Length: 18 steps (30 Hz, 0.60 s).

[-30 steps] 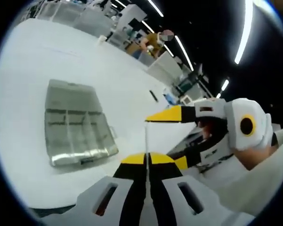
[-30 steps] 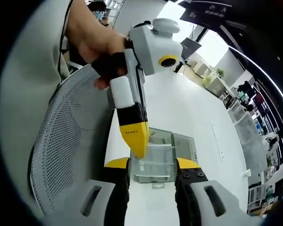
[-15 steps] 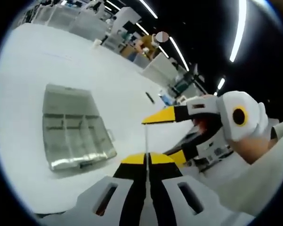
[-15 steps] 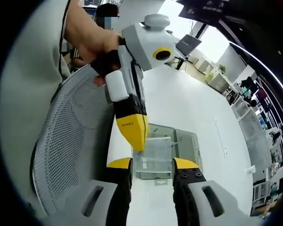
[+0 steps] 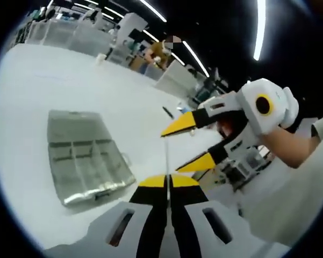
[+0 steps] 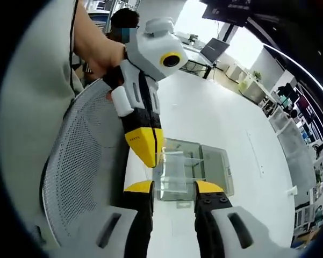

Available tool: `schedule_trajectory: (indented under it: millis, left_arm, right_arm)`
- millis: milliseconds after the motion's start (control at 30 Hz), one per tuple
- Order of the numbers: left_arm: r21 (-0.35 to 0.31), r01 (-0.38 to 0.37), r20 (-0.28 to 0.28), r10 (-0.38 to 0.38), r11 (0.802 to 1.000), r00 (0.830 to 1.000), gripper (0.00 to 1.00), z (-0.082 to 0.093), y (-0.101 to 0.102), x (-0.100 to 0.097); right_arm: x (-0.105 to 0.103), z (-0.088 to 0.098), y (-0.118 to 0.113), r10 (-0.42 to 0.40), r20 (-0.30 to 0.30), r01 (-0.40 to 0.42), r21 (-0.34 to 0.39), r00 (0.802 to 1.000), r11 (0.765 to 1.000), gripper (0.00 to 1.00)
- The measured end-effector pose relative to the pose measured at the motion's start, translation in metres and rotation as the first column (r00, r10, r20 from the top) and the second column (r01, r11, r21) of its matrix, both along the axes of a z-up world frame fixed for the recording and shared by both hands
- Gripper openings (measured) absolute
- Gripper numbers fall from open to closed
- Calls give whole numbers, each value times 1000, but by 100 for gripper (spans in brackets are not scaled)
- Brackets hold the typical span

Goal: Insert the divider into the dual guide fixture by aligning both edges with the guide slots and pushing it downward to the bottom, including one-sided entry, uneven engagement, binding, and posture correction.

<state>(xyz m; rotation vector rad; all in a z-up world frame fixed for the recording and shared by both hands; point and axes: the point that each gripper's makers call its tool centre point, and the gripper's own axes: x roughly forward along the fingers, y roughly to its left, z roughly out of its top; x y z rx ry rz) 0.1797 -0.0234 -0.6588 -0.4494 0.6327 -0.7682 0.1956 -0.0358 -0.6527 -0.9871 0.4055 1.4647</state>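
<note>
**Inspector:** State of the left gripper (image 5: 168, 181)?

**Assistant:** In the left gripper view its yellow-tipped jaws stand pressed together, pinching the lower edge of the divider (image 5: 166, 156), a thin clear sheet seen edge-on as a pale line rising from between the tips. In the right gripper view the same gripper (image 6: 150, 156) comes down from the upper left, held by the person's hand (image 6: 99, 59), its yellow tip closed on one side edge of the divider (image 6: 174, 174).

**Inspector:** And the right gripper (image 6: 169, 188)?

**Assistant:** Its jaws stand moderately apart, one on each side of the clear sheet's lower edge. Whether the pads touch the sheet cannot be told. In the left gripper view it (image 5: 191, 142) enters from the right with its two yellow tips spread, the upper tip at the top end of the sheet.

**Inspector:** Location of the fixture?

**Assistant:** The dual guide fixture (image 5: 86, 161), a clear compartmented tray, lies flat on the white table (image 5: 54, 75), to the left of the left gripper's jaws. In the right gripper view it (image 6: 207, 164) sits on the table beyond the sheet. The divider is held in the air, apart from the tray, not in any slot.

**Inspector:** Surroundings?

**Assistant:** A grey mesh chair back (image 6: 80, 177) stands at the left of the right gripper view.
</note>
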Motion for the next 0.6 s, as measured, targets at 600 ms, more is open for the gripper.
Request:
schedule_trajectory:
  millis: [600]
  left_arm:
    - [157, 99, 191, -129, 983, 973, 0, -1, -9, -5]
  right_arm:
    - [-4, 4, 0, 52, -30, -53, -22, 998, 998, 11]
